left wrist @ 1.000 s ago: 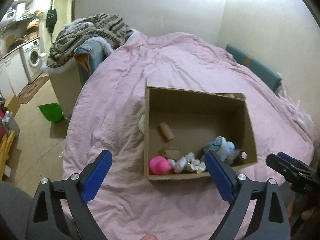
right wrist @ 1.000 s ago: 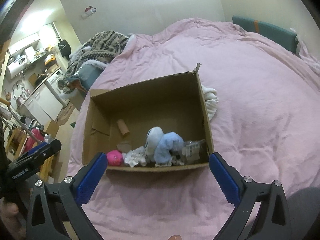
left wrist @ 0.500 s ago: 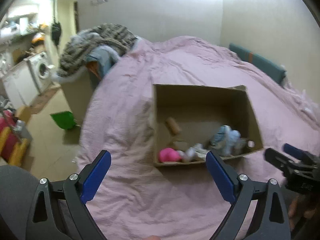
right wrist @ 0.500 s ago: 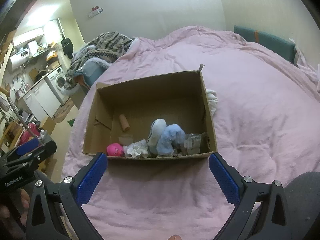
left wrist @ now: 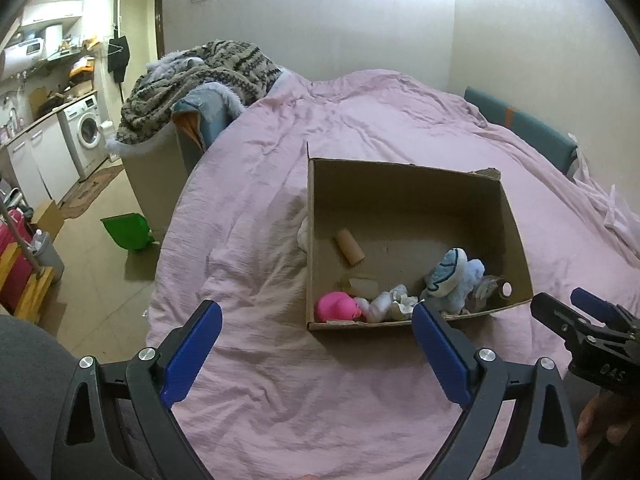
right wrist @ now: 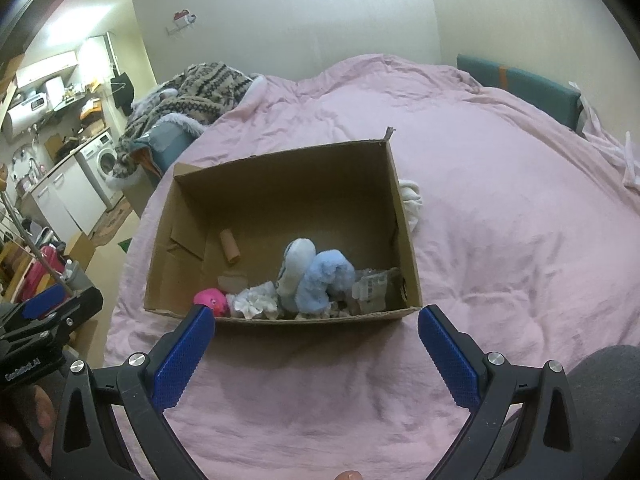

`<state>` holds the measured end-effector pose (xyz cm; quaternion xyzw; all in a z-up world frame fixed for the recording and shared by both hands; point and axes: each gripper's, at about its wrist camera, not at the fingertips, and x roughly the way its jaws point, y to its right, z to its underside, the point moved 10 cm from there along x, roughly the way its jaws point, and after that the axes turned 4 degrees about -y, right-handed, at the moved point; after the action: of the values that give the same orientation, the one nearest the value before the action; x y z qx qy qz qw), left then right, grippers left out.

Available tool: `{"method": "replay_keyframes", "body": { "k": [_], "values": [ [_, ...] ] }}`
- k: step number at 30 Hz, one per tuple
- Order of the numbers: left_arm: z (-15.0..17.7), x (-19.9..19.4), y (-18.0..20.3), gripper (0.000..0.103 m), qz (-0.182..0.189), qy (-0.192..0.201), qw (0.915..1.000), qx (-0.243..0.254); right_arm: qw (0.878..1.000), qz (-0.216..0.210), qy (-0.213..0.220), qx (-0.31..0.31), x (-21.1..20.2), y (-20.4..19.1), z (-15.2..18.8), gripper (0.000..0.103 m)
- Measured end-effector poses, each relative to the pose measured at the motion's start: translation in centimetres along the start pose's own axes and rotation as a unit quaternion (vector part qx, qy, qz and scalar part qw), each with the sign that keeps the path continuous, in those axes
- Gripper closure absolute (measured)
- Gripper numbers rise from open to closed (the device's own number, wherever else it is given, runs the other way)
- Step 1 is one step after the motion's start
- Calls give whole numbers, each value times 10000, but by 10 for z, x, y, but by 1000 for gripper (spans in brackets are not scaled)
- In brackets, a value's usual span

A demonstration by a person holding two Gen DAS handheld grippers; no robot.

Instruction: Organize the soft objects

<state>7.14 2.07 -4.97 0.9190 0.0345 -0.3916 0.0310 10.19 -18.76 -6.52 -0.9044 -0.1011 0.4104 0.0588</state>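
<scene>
A pink bedspread (right wrist: pixel 500 240) fills most of both views, and the cardboard box (right wrist: pixel 280 184) sits open on it at centre frame. Along the box's near wall, low in the frame, lie the soft things: a blue plush toy (right wrist: pixel 326 276), a pale slipper-like piece (right wrist: pixel 296 268), a white crumpled cloth (right wrist: pixel 254 300) and a pink toy (right wrist: pixel 210 300), with a cardboard tube (right wrist: pixel 229 244) further back. A white cloth (right wrist: pixel 412 200) lies outside, against the box's right wall (easily missed). The left gripper (left wrist: pixel 316 350) and right gripper (right wrist: pixel 316 354) both hover over bare bedding at bottom frame, jaws wide apart and empty. Reaching in steeply, a finger could catch the low near wall and drag the light box across the slack bedding
</scene>
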Motion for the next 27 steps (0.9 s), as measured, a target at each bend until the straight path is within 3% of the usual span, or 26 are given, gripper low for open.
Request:
{"method": "replay_keyframes", "body": {
  "k": [3, 27],
  "values": [
    [0, 2, -2, 1, 75, -24, 9999, -77, 10000, 11, -5, -25, 1, 0, 0, 0],
    [5, 7, -3, 0, 120, -208, 9997, -102, 9999, 14, 43, -135, 1, -3, 0, 0]
  ]
}}
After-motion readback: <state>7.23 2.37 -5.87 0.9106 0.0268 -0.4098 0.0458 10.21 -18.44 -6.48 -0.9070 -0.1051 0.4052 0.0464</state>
